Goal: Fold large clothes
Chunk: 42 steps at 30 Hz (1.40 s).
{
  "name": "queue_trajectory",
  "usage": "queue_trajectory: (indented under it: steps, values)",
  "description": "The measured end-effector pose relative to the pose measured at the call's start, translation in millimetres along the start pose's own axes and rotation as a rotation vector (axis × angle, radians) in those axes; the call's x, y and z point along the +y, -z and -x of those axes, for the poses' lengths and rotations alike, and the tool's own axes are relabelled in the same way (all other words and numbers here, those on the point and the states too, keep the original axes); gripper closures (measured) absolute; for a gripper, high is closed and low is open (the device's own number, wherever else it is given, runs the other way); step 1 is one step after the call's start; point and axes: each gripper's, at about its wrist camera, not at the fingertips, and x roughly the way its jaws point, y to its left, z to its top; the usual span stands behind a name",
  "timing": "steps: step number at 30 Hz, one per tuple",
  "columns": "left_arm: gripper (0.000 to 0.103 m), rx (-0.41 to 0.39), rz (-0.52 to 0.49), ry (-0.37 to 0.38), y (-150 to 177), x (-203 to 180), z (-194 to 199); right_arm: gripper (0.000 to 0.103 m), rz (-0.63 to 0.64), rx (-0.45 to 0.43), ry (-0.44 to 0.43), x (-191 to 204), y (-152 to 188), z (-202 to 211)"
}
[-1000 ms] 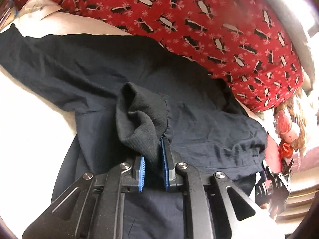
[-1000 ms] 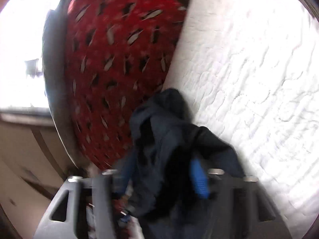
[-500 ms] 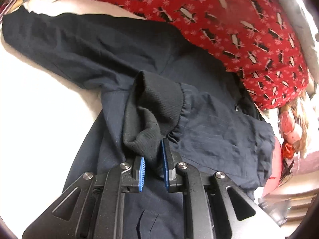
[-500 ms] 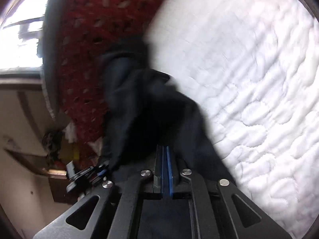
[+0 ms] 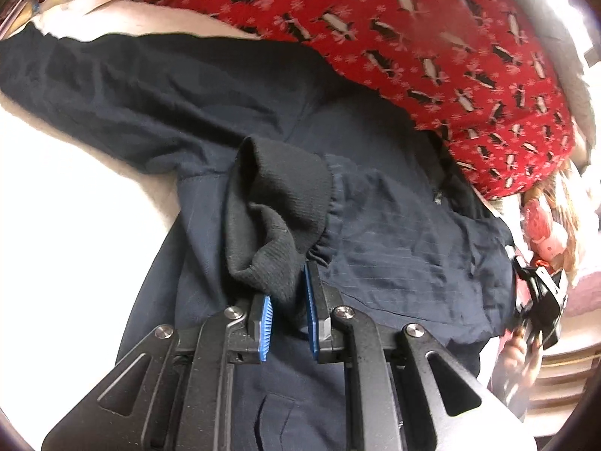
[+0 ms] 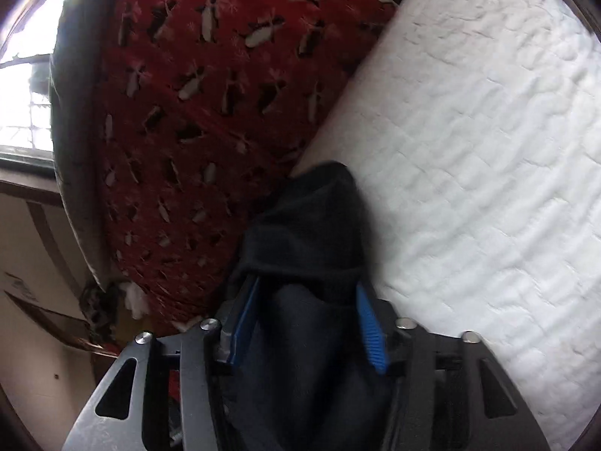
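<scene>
A dark navy jacket (image 5: 375,195) lies spread across a white quilted mattress (image 6: 488,150), and everything else here sits in relation to that jacket. Along its far edge, touching it, runs a red blanket (image 5: 432,37) printed with penguins; in the right wrist view the same blanket bulges up just to the left of the jacket's bunched cloth. One sleeve of the jacket stretches away toward the upper left of the left wrist view, over the pale mattress. The left gripper (image 5: 287,323) points steeply down over the jacket's middle, and its blue pads (image 5: 265,327) are clamped on a black ribbed cuff (image 5: 278,218), which rises out of them folded and doubled over the jacket's body. At the jacket's right edge in that view the right gripper (image 5: 541,308) appears, small and blurred, with part of a person's hand (image 5: 516,357) just below it. In its own view the right gripper straddles a thick fold of the jacket; its jaws are opening, dark cloth fills the gap between them and drapes over the fingertips, and the blue pad on the right stands clear of the fabric beside it.
</scene>
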Motion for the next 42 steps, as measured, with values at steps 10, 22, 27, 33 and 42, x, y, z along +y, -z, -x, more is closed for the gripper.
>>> queue_trajectory:
  steps: [10,22,27,33,42]
  values:
    - [0.082,0.027,-0.008,0.042,0.4,4.4,-2.0,0.085,0.043,-0.064,0.246,-14.8,-20.3,17.8]
    - [0.058,0.011,0.088,0.069,1.9,26.3,-5.4,0.073,0.442,0.002,0.348,37.8,61.1,25.7]
    - [0.058,-0.006,0.093,0.134,-5.3,31.6,7.3,0.07,0.501,-0.098,0.33,83.4,89.3,27.0]
    - [0.058,-0.102,0.201,0.139,-40.2,86.1,52.6,0.053,0.618,0.116,0.168,152.1,142.5,-60.9]
    - [0.058,-0.14,0.411,0.022,-118.9,191.6,83.6,0.054,0.72,0.241,0.084,148.5,231.7,-162.7]
